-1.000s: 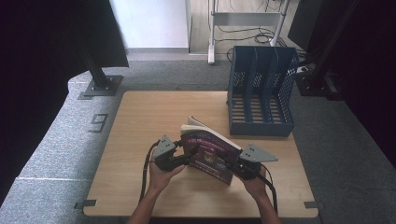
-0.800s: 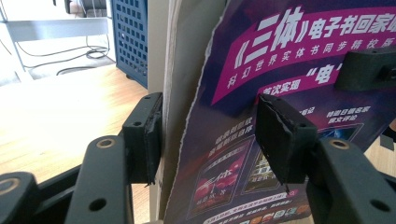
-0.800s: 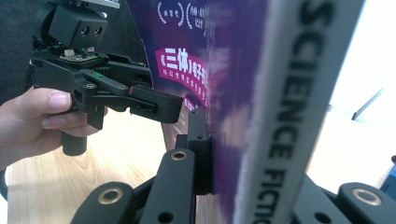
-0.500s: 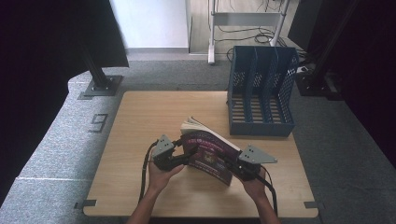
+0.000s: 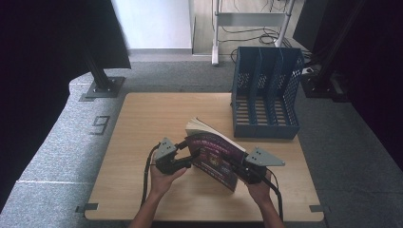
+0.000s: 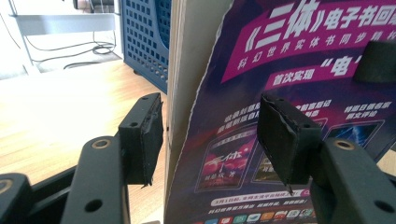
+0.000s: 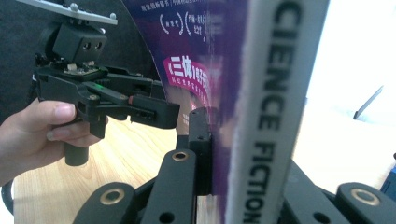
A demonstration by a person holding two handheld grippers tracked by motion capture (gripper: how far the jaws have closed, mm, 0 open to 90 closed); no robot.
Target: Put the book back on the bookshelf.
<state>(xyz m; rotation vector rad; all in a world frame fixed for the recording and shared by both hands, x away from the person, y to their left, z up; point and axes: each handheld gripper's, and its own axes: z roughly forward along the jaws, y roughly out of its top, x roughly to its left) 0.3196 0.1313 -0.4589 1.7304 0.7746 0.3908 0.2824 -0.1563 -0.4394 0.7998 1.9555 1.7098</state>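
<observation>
The book (image 5: 215, 154) stands tilted on the table (image 5: 142, 123), just before the rack (image 5: 266, 95), spine toward the right gripper (image 5: 244, 167), which pinches it. The left gripper (image 6: 210, 135) straddles its cover, jaws spread, not pressing.
</observation>
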